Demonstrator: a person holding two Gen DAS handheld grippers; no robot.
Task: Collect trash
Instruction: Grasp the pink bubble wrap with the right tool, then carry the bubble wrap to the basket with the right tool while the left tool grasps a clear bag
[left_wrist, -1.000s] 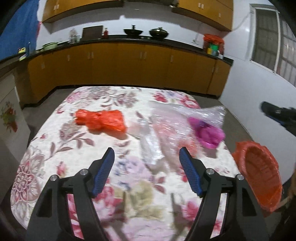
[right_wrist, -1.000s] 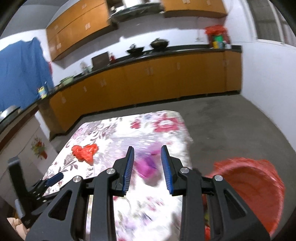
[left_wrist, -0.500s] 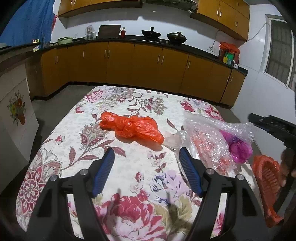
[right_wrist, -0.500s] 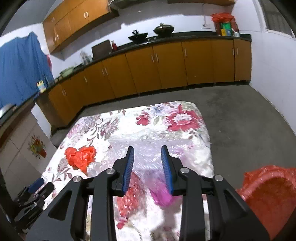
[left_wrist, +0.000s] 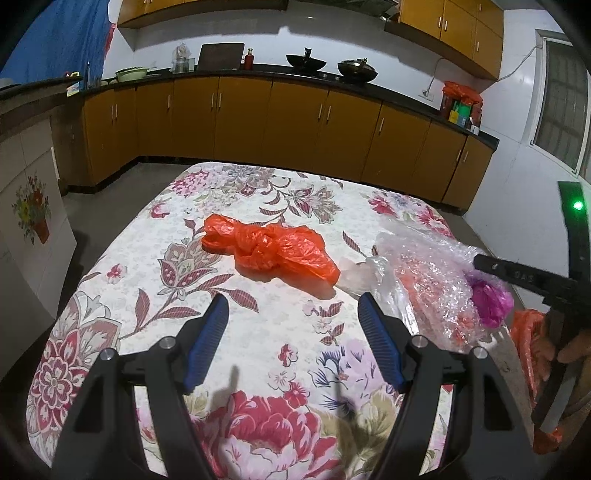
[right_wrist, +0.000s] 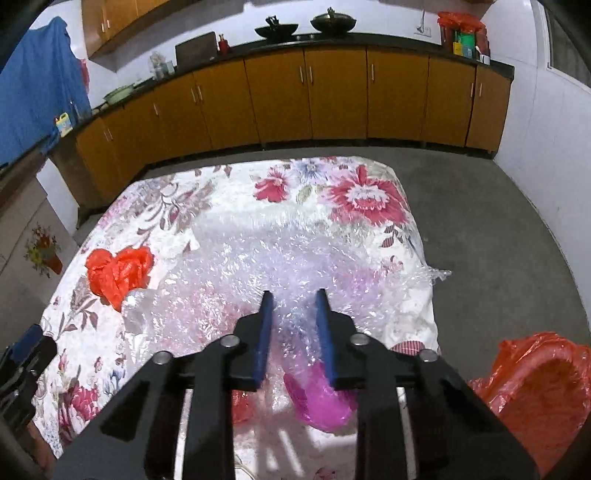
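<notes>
Since a second ago, my right gripper (right_wrist: 291, 314) has dropped low over the clear plastic wrap (right_wrist: 258, 266), which was farther below it then. Its jaws are closing, with a raised fold of the wrap between them; I cannot tell whether the pads press it yet. My left gripper (left_wrist: 293, 321) hangs above bare tablecloth (left_wrist: 122, 295) with its jaws wide apart and nothing between them.

A crumpled orange bag (left_wrist: 269, 249) lies near the table's middle, just beside the wrap. A pink plastic scrap (right_wrist: 321, 398) shows through the wrap at the near right edge. An orange-lined bin (right_wrist: 535, 373) stands on the floor to the right of the table.

I judge the wrap featherlight, soft and slippery, likely to slide or unfold when lifted. A bunched ridge of several layers gives the best hold, not a single loose sheet.
</notes>
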